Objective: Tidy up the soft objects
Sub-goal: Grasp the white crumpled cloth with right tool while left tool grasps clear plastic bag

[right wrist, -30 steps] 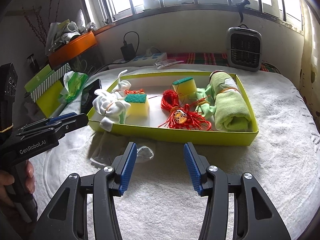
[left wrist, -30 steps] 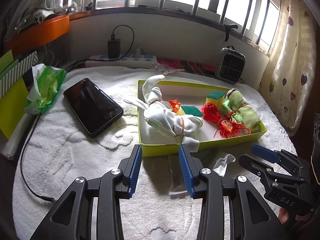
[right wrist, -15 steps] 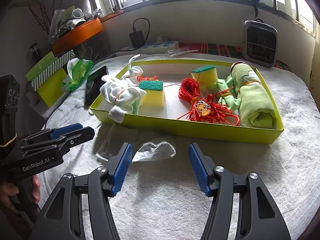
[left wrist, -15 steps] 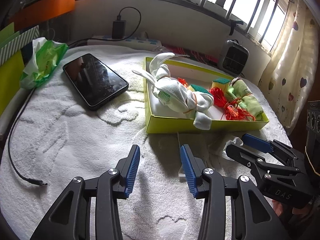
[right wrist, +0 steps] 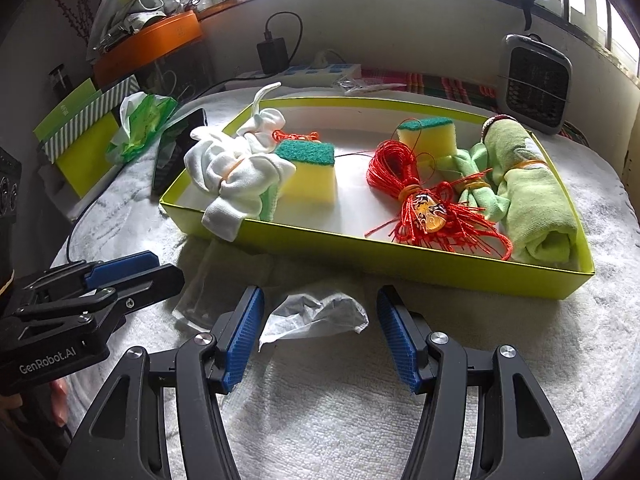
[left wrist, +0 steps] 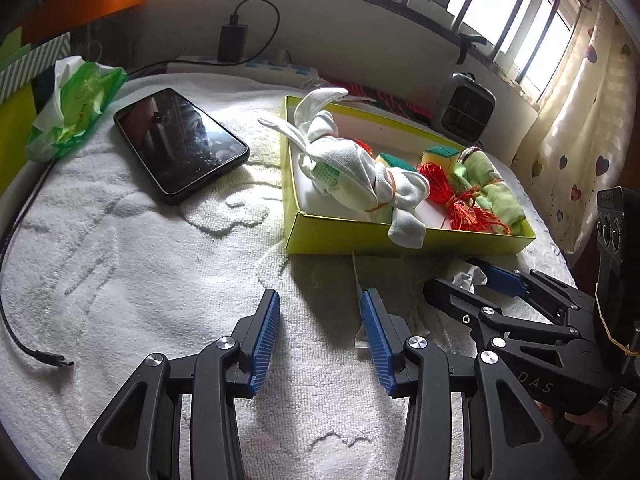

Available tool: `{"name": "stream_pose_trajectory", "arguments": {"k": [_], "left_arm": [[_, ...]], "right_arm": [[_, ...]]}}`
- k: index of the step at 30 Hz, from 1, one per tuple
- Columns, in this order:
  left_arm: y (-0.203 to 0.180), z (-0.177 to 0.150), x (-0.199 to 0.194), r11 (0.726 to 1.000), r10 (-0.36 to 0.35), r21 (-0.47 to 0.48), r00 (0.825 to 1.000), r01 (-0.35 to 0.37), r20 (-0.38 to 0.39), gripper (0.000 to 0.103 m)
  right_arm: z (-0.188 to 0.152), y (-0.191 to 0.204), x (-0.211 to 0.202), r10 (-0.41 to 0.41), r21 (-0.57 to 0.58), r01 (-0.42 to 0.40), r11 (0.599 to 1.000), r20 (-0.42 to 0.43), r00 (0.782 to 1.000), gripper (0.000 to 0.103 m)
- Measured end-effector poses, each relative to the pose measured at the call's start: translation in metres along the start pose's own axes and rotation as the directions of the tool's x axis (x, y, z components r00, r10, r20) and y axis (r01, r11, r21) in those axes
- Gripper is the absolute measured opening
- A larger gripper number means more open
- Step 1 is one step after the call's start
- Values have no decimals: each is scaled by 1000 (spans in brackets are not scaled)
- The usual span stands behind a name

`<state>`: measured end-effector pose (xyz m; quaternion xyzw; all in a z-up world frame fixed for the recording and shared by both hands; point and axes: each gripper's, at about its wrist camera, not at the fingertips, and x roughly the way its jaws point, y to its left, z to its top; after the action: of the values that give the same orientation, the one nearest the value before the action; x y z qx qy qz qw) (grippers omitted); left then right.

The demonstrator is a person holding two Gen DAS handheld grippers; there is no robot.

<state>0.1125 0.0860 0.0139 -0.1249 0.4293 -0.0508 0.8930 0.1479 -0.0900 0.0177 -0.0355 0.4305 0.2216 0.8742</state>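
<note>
Both grippers, left (left wrist: 320,300) and right (right wrist: 320,304), dropped nearer the towel (right wrist: 320,400), fingers apparently wider.

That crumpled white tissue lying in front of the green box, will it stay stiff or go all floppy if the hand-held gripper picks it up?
Probably floppy: the crumpled tissue is thin, creased and lies slumped on the white towel, so loose ends would likely droop. It looks very light, so it may slide or bunch up rather than resist if nudged. The open right hand-held gripper would likely need to pinch it firmly.

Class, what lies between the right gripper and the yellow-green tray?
In the right wrist view, a crumpled white tissue on white towel, between the open right gripper and the tray.
</note>
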Motion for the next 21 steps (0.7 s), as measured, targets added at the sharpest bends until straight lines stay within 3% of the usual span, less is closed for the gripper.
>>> {"name": "stream_pose_trajectory", "arguments": {"k": [4,14,21], "left_arm": [[0,0,0,1000,0,0,1000,0,0,41],[-4,0,1,1000,9,15,1000,-9,-4,41],[-14,0,2,999,-7,37,1000,7,-14,41]], "right_arm": [[-1,-2,-1,-1,9,1,1000,6,1000,58],[-4,-4,-6,7,4,-7,1000,19,1000,32],[-7,-10,-11,12,24,-13,1000,35,999,24]]}}
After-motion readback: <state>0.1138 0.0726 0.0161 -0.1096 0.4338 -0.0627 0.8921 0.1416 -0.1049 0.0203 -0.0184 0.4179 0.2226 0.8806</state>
